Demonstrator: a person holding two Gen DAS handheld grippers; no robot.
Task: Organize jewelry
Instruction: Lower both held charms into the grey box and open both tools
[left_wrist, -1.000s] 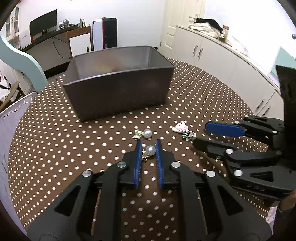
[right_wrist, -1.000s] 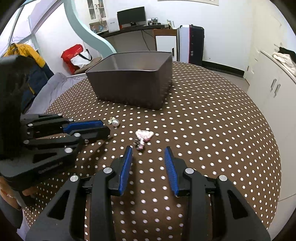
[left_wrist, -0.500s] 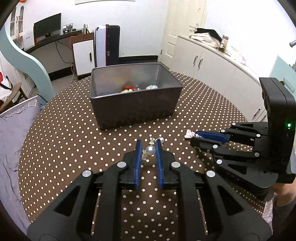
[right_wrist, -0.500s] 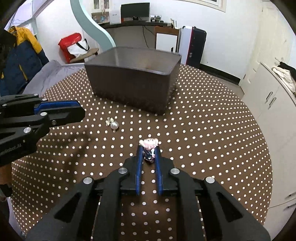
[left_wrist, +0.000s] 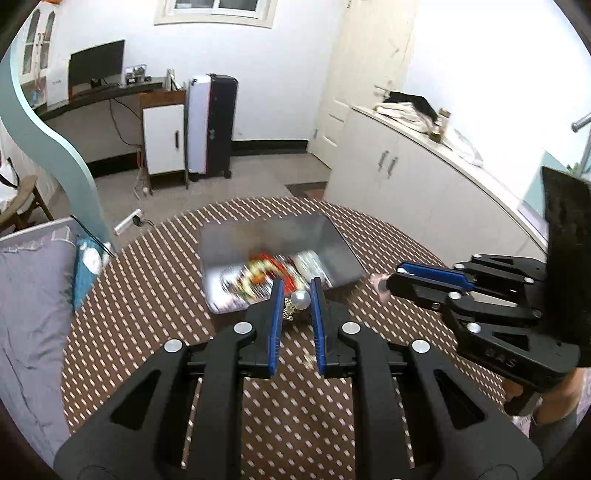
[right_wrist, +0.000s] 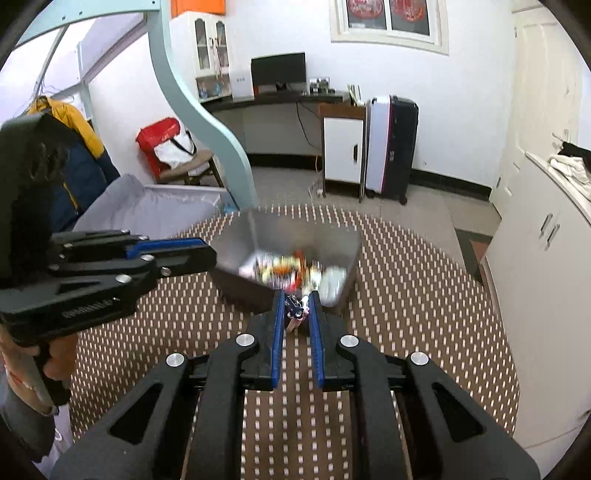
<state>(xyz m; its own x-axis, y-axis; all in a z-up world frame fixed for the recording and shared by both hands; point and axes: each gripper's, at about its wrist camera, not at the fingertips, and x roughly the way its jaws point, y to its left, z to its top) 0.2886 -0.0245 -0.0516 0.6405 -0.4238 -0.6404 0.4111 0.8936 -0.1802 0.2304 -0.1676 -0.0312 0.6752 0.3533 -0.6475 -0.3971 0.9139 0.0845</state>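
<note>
White walls, a window, a dark desk with a monitor (right_wrist: 278, 71) and a black-and-white suitcase (left_wrist: 211, 125) fill the room behind a round tabletop (left_wrist: 140, 295) covered in brown cloth with white dots. White cabinets (left_wrist: 424, 177) run along the right side, and a grey bed (left_wrist: 26, 295) lies to the left.

On the tabletop stands a grey rectangular box (left_wrist: 332, 243), its long axis running roughly left to right in the left wrist view; a blurred heap of red, yellow and silver jewelry (left_wrist: 273, 273) lies inside.

The left tool (left_wrist: 296, 295) is closed on a pearl earring (left_wrist: 300, 299), the pearl uppermost between the blue pads and the gold part hanging below it, so the earring's long axis is near vertical. It hangs above the near edge of the box.

The right tool (right_wrist: 297, 306) is clamped on a small charm (right_wrist: 298, 312) of pink, white and dark blue, pinched between the tips with its pink end pointing down; it too is held over the box's near wall. Its finer shape is too blurred to tell.
</note>
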